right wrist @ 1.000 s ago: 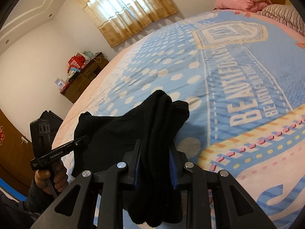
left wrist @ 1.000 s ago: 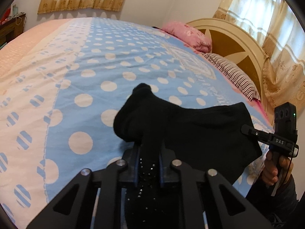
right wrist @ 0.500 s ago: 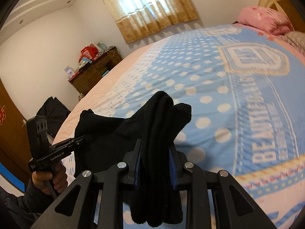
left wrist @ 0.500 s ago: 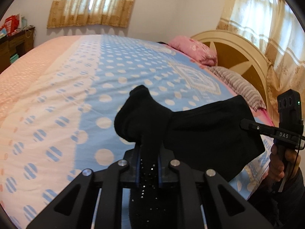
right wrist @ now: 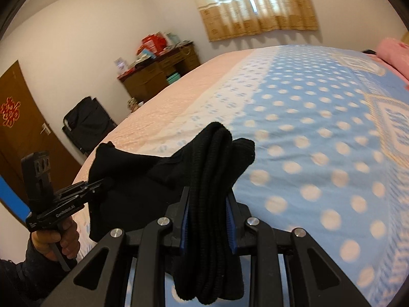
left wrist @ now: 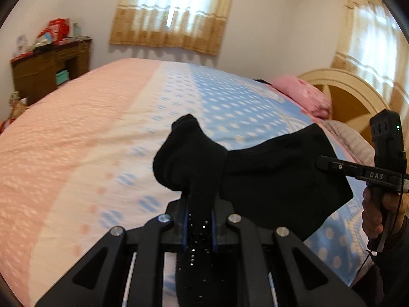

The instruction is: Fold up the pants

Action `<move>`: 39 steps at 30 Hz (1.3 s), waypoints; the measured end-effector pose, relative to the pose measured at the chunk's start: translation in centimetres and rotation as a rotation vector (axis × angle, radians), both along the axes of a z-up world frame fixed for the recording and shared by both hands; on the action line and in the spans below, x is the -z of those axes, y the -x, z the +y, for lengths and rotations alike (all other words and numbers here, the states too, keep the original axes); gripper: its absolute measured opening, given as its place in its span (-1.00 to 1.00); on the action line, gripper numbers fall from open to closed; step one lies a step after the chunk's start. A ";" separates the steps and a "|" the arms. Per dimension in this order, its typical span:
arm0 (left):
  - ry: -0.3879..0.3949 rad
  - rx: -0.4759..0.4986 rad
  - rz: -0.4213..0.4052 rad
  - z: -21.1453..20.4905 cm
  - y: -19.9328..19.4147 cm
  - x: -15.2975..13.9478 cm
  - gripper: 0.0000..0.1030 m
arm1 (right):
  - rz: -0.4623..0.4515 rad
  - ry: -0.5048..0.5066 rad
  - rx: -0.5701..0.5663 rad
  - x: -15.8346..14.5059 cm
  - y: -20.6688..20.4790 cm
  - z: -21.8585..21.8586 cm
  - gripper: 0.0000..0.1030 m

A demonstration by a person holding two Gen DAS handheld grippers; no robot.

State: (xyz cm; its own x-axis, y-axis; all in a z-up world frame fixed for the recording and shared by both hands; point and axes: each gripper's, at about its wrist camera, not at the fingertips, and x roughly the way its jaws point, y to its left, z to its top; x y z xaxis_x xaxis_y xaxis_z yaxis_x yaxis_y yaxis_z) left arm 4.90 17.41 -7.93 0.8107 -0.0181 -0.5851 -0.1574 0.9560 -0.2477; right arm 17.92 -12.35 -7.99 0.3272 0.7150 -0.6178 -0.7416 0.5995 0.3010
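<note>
A big bed with a blue and pink spotted cover (right wrist: pixel 319 133) fills the room. Soft black cloth pants (left wrist: pixel 276 176) hang in the air above its near side, stretched between two tools. The left tool (left wrist: pixel 200 220) pinches one bunched end tight. The right tool (right wrist: pixel 207 220) squeezes the other thick folded end.

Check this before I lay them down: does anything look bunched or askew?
Yes. The black pants are wadded thick inside the right gripper, a lump spilling past its fingers. The left gripper pinches a thinner bunch. The cloth between sags, not taut.
</note>
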 end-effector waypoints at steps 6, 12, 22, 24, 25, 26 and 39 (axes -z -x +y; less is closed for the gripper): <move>0.002 -0.092 0.004 3.8 0.4 1.0 -0.75 | 0.011 0.017 -0.049 1.0 -1.3 5.5 -0.52; 0.048 -0.138 0.083 6.0 -0.9 4.9 -0.75 | 0.054 0.073 -0.032 4.0 -3.2 8.6 -0.52; 0.008 -0.145 0.130 5.7 -2.0 6.7 -0.34 | 0.152 0.113 0.040 8.7 -6.3 8.5 -0.33; 0.026 -0.154 0.123 6.2 -1.7 6.4 -0.34 | 0.135 0.118 0.040 8.7 -6.1 8.3 -0.30; 0.023 -0.170 0.116 6.4 -1.4 6.1 -0.34 | 0.121 0.123 0.042 8.5 -6.0 8.3 -0.23; 0.015 -0.188 0.101 6.6 -1.1 5.7 -0.34 | 0.100 0.130 0.052 8.3 -5.8 8.1 -0.19; -0.032 -0.300 0.130 9.7 -3.7 5.5 0.02 | 0.040 0.020 0.005 4.4 -1.1 5.8 -0.12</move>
State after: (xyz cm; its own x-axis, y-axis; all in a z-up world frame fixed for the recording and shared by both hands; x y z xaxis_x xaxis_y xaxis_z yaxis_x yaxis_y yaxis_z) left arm 8.59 27.07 -13.42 0.6956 0.2298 -0.6807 -0.4612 0.8693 -0.1777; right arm 18.98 -6.52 -12.40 0.3053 0.7007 -0.6448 -0.7265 0.6092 0.3180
